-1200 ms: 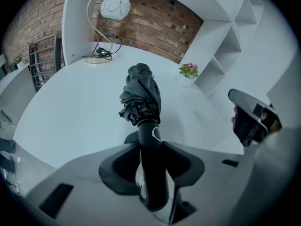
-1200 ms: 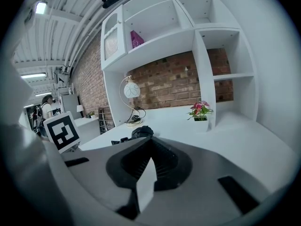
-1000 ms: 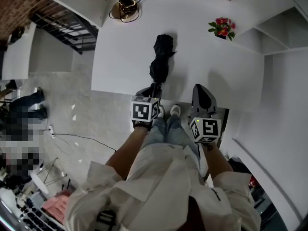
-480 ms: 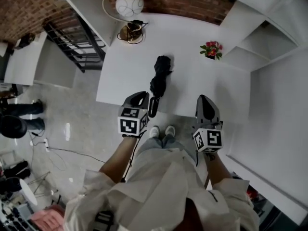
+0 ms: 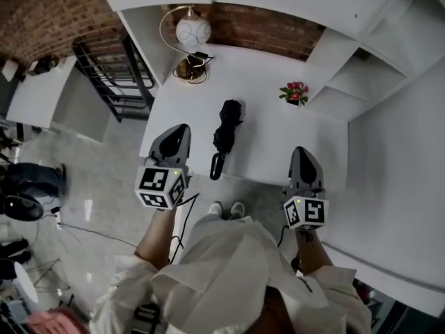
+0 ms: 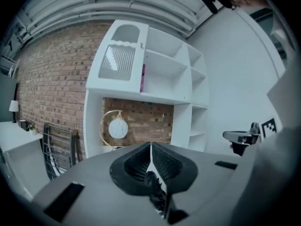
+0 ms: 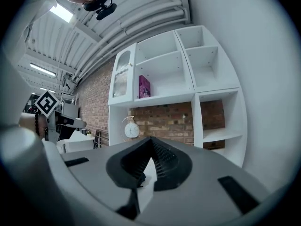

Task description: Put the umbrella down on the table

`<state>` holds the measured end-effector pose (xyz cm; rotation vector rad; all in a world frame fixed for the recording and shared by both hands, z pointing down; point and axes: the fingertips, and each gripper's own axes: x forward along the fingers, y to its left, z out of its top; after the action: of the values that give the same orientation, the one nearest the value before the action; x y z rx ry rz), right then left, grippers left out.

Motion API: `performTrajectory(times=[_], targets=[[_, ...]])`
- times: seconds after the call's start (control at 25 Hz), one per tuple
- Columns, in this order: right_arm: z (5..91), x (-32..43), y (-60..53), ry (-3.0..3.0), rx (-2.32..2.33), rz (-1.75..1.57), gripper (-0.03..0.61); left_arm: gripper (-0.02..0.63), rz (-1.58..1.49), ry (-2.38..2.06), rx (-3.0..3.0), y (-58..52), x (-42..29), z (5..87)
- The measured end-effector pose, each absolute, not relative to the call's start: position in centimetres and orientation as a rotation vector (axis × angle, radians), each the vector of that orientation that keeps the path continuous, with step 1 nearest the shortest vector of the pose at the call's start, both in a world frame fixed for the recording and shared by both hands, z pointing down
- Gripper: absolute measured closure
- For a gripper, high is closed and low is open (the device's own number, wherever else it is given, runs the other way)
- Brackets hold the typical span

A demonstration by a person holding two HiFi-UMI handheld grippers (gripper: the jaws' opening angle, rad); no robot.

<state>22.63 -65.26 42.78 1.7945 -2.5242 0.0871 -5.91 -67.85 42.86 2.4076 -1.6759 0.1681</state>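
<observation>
The black folded umbrella point(image 5: 227, 125) lies on the white table point(image 5: 278, 134), and its handle point(image 5: 216, 166) sticks out over the front edge. My left gripper point(image 5: 182, 126) is held to the left of the umbrella and apart from it. Its jaws have just been closing and now meet with nothing between them point(image 6: 150, 144). My right gripper point(image 5: 299, 149) is held over the table's front right part, well clear of the umbrella. Its jaws also meet at the tips point(image 7: 151, 138), empty.
A globe lamp point(image 5: 192, 30) in a gold ring stands at the table's back left. A small pot of red flowers point(image 5: 295, 93) sits at the back right. White shelves point(image 5: 361, 68) flank the right side and a black rack point(image 5: 104, 65) the left. A person point(image 5: 31, 179) is on the floor at the far left.
The left gripper let go of the umbrella's handle, shut its jaws and moved up and to the left. The right gripper rose too. The umbrella stays lying on the table.
</observation>
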Motion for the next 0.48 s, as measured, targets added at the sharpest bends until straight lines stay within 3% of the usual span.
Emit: performTrajectory(times=[0.48], targets=[[37.1, 27.0, -63.5, -2.520, 1.946, -0.048, 0.561, 0.580, -0.061, -1.720, 2.563, -64.1, -6.4, 36.4]])
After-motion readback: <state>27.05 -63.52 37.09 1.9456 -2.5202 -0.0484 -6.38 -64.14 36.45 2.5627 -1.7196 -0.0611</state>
